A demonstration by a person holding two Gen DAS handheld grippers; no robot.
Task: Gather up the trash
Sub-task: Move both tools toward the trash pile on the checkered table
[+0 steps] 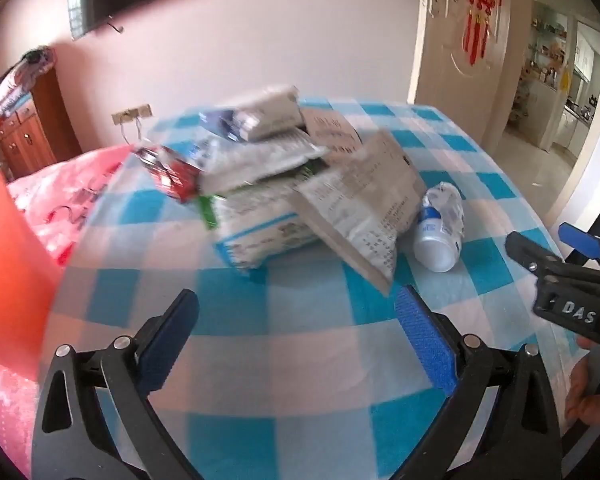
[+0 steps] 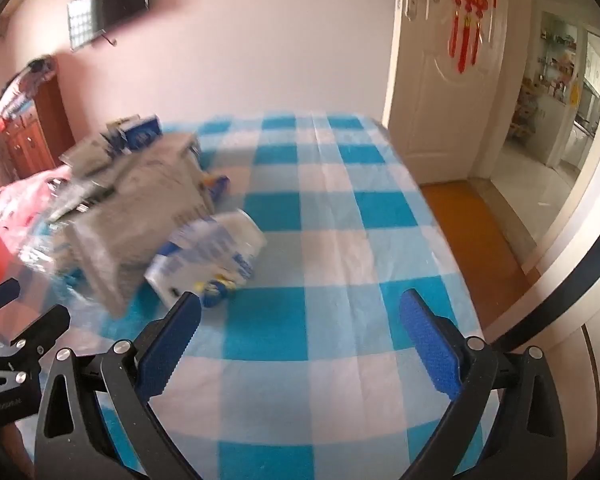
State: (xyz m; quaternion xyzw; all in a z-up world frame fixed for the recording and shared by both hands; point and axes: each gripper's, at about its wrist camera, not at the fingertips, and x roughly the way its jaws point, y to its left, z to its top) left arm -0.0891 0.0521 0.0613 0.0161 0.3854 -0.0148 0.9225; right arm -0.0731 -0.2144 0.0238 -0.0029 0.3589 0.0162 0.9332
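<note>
A pile of trash (image 1: 300, 184) lies on the blue and white checked cloth (image 1: 300, 360): flattened cartons, printed boxes and crumpled wrappers. A white bottle (image 1: 438, 232) lies on its side just right of the pile. My left gripper (image 1: 300, 320) hangs open a little short of the pile, with nothing between its fingers. My right gripper (image 1: 540, 240) shows at the right edge, beside the bottle. In the right wrist view the pile (image 2: 132, 208) sits to the left, with a blue and white carton (image 2: 216, 248) in front of it. My right gripper (image 2: 300, 328) stands open over bare cloth.
A pink-red plastic bag (image 1: 60, 208) lies left of the pile, next to an orange-red panel (image 1: 8, 272). A wooden cabinet (image 1: 32, 128) stands at the back left. An open door (image 2: 440, 80) and a doorway lie to the right, past the cloth's edge (image 2: 440, 216).
</note>
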